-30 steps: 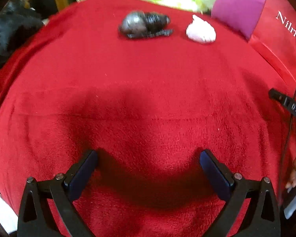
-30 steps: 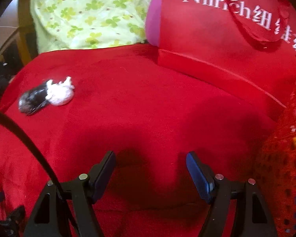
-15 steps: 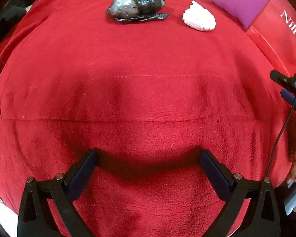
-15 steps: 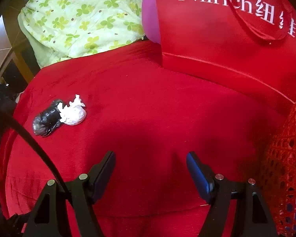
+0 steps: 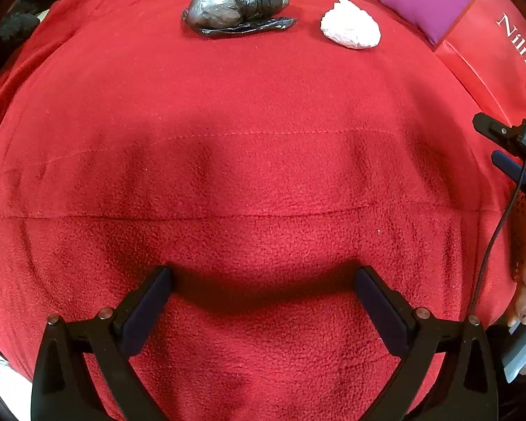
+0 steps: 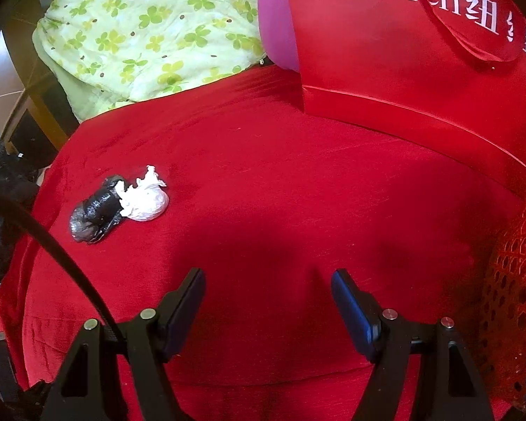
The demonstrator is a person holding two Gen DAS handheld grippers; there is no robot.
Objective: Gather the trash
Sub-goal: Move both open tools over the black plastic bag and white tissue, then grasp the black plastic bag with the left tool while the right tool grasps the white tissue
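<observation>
Two pieces of trash lie on a red fleece blanket (image 5: 263,175): a knotted black plastic bag (image 5: 233,8) and, just right of it, a crumpled white wad (image 5: 350,28). In the right wrist view the black bag (image 6: 94,214) and the white wad (image 6: 145,200) touch each other at the left. My left gripper (image 5: 263,273) is open over bare blanket, well short of the trash. My right gripper (image 6: 268,280) is also open, with nothing between its fingers, to the right of the trash. Its tips (image 5: 505,151) show at the right edge of the left wrist view.
A red shopping bag with white lettering (image 6: 420,63) stands at the back right, a purple cushion (image 6: 277,24) behind it. A green floral quilt (image 6: 150,31) lies at the back. A red mesh basket (image 6: 512,280) is at the right edge. A black cable (image 6: 52,242) crosses the lower left.
The left wrist view has tilted further down and the trash has drawn nearer its top edge. The right wrist view has rolled and lifted, showing more quilt, with the trash lower and larger.
</observation>
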